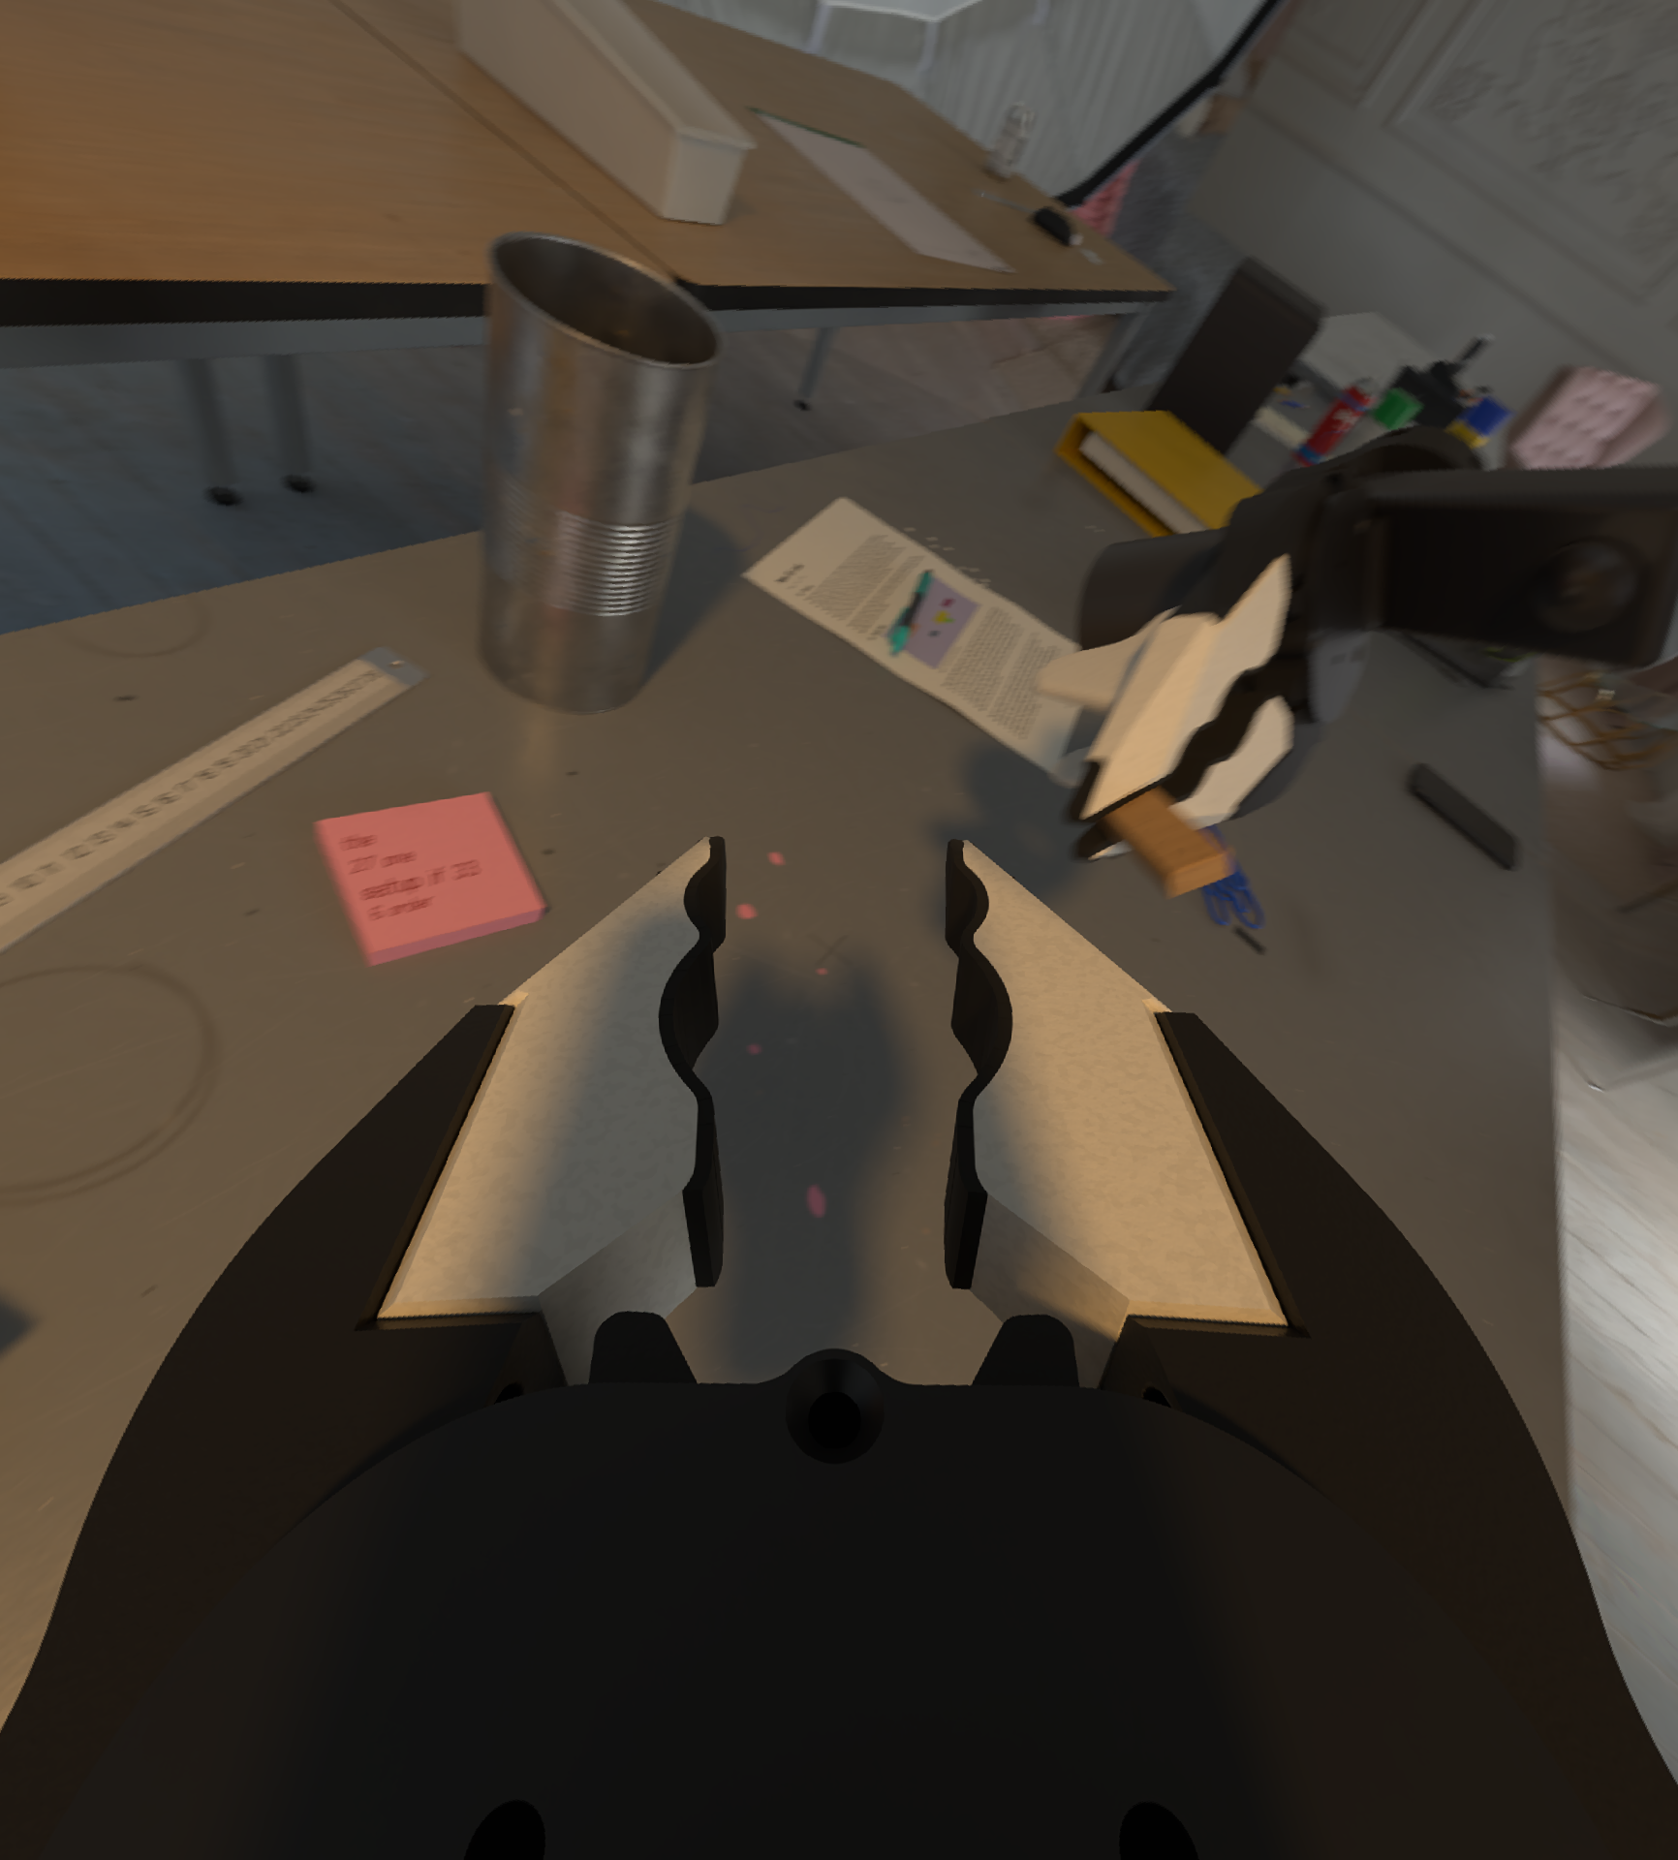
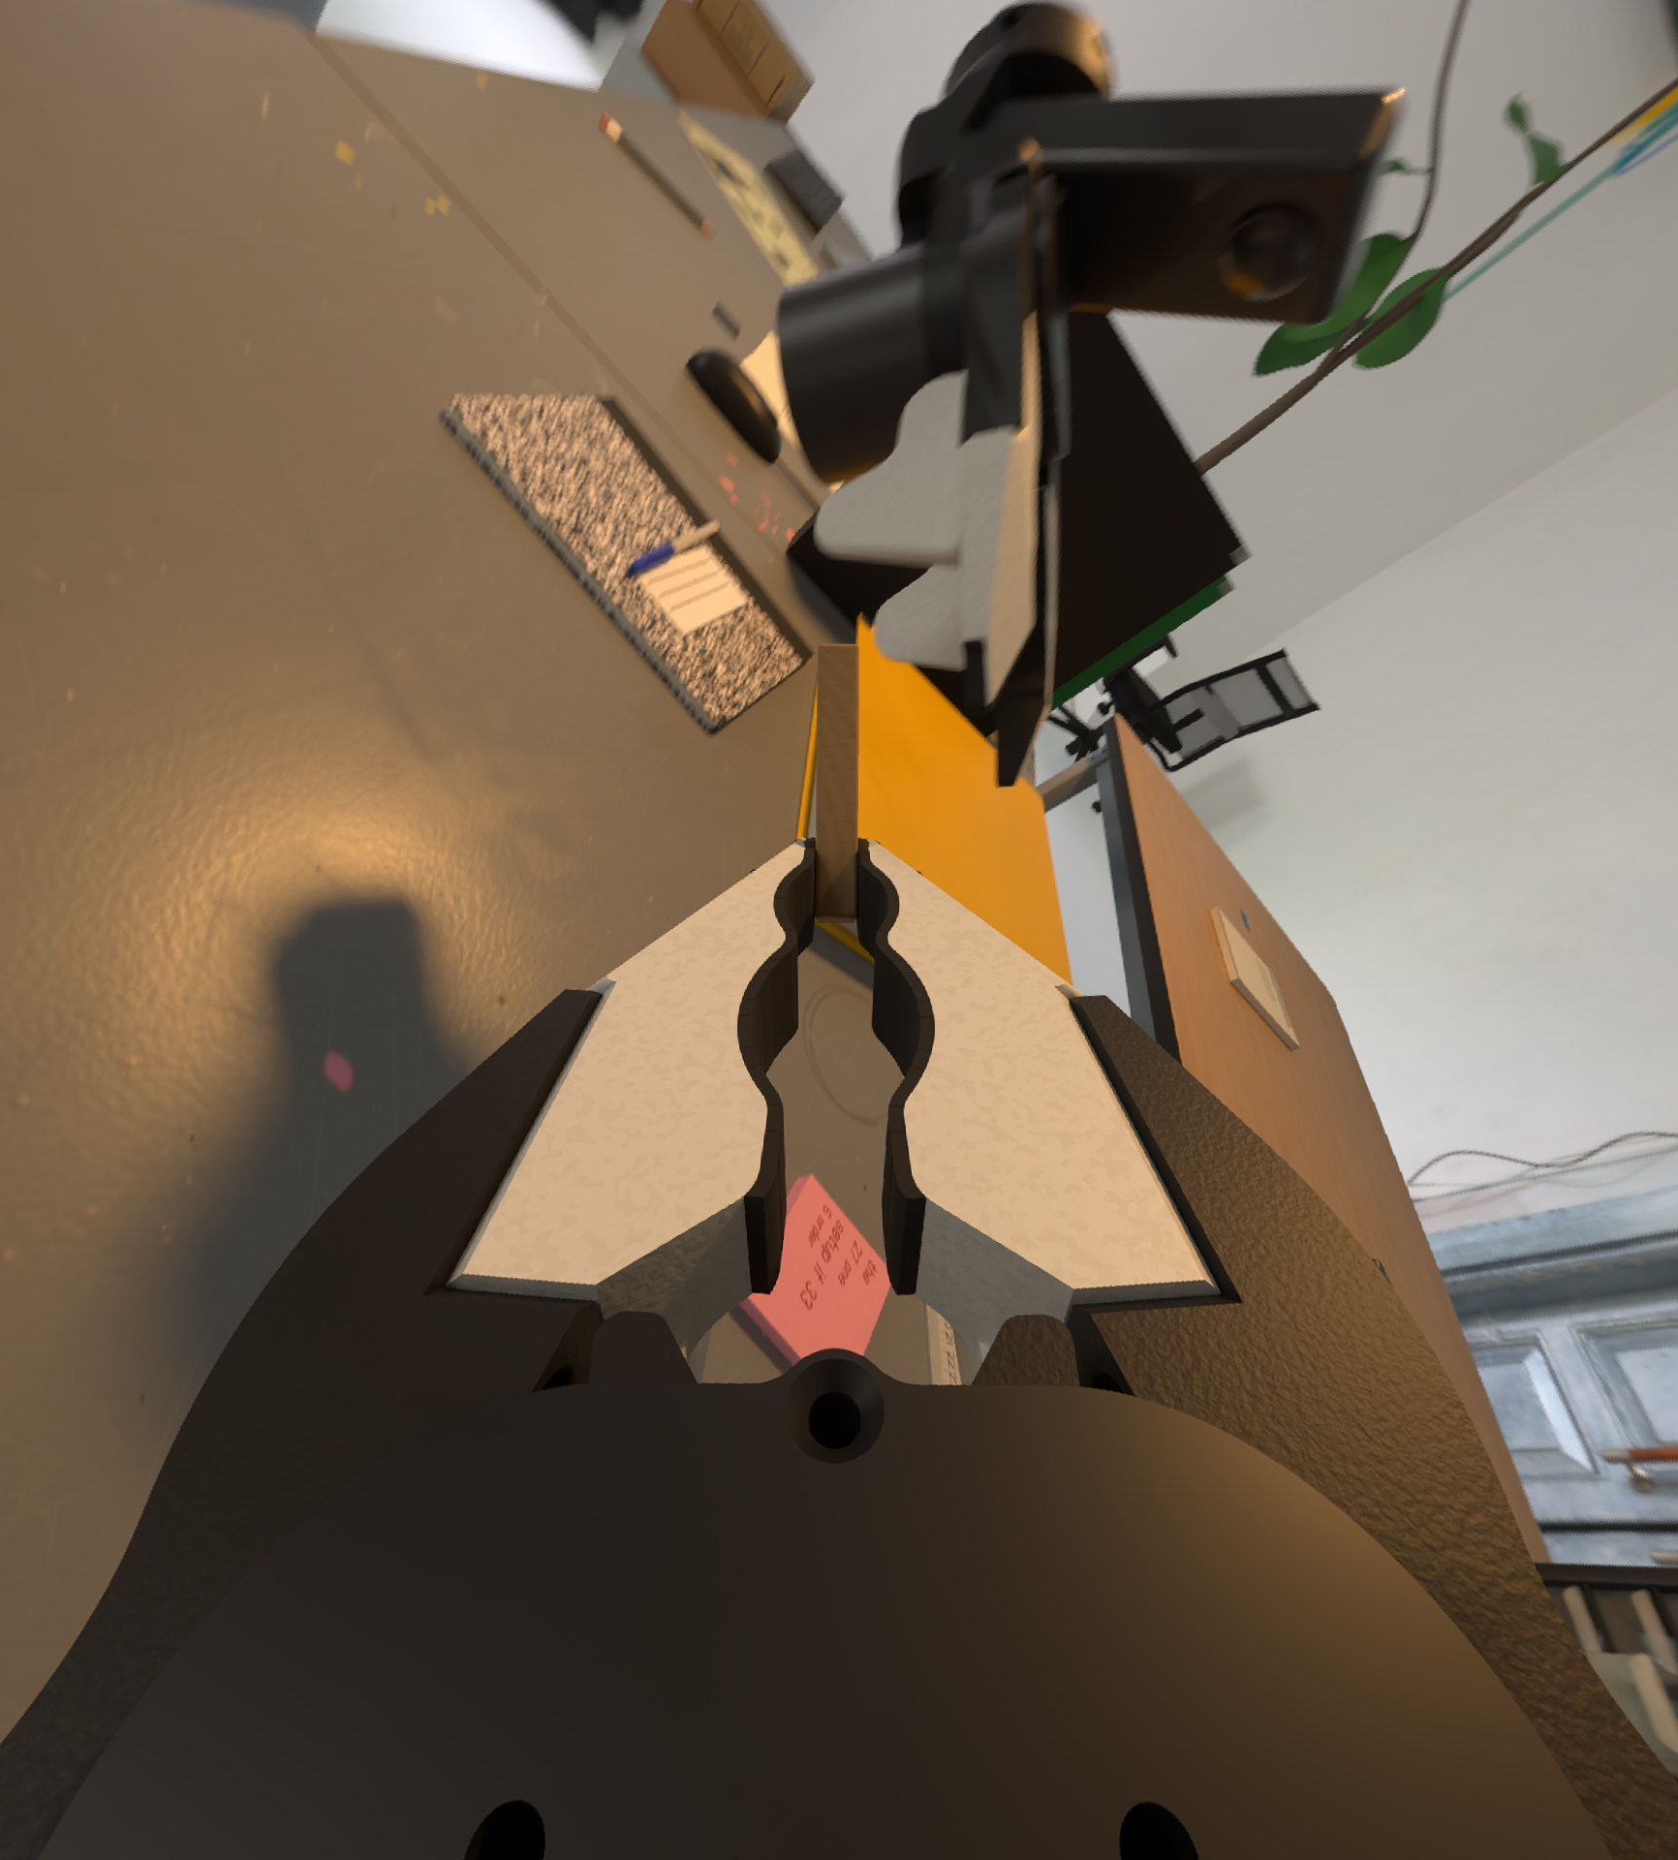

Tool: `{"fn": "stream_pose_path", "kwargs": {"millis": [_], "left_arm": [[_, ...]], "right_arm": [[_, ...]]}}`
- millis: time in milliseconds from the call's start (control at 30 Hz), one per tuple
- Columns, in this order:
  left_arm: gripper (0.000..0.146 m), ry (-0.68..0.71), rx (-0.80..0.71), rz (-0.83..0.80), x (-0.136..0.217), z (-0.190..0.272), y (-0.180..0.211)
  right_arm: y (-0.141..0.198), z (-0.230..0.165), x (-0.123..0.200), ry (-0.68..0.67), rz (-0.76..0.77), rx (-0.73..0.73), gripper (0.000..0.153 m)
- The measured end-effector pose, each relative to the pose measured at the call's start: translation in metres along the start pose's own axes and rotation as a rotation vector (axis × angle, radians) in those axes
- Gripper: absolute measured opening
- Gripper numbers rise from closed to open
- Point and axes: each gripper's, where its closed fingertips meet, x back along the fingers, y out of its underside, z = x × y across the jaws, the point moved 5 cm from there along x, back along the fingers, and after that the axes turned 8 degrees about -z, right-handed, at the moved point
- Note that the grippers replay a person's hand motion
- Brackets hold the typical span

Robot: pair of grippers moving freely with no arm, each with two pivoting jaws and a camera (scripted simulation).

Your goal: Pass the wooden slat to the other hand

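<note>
Gripping the slat (image 2: pixel 836 775) at its fingertips, R tool (image 2: pixel 836 856) is clamped above the desk (image 1: pixel 815 644). L tool (image 1: pixel 835 856) gapes wide w/ nothing held, near a can (image 1: pixel 583 483) & pink note (image 1: pixel 427 874).

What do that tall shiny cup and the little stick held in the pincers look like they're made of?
The cup looks like bare metal, perhaps tin or steel: dull silver sheen, streaky reflections, fine ridges ringing its lower half. The wooden slat looks like unfinished light wood: matt tan, with faint grain at its end in the left wrist view. The right gripper pinches it.
</note>
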Motion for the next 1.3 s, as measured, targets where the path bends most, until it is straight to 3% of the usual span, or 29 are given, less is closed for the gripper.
{"fn": "stream_pose_path", "kwargs": {"millis": [133, 267, 400, 567, 667, 867, 1000, 1300], "left_arm": [[0.047, -0.066, -0.018, -0.096, -0.007, -0.012, 0.020], [0.074, 0.029, -0.069, -0.155, -0.030, 0.005, 0.043], [0.100, 0.130, -0.098, -0.075, -0.048, 0.027, 0.047], [0.112, 0.185, -0.135, 0.141, -0.053, 0.048, 0.027], [0.105, 0.160, -0.125, 0.221, -0.054, 0.050, 0.016], [0.068, 0.120, -0.082, 0.243, -0.060, 0.050, 0.005], [0.043, 0.208, -0.028, 0.303, -0.059, 0.057, -0.002], [0.024, 0.192, -0.017, 0.345, -0.055, 0.067, -0.008]], "right_arm": [[-0.003, 0.017, 0.012, 0.100, 0.067, -0.087, 0.006], [0.007, 0.029, 0.018, 0.194, -0.017, -0.089, 0.006], [0.014, 0.030, 0.018, 0.233, -0.126, -0.023, 0.006], [0.016, 0.027, 0.015, 0.250, -0.211, 0.047, 0.006], [0.014, 0.026, 0.015, 0.263, -0.251, 0.103, 0.006], [0.002, 0.024, 0.019, 0.296, -0.290, 0.206, 0.006], [-0.002, 0.025, 0.018, 0.345, -0.321, 0.257, 0.006], [-0.007, 0.025, 0.019, 0.373, -0.337, 0.302, 0.006]]}}
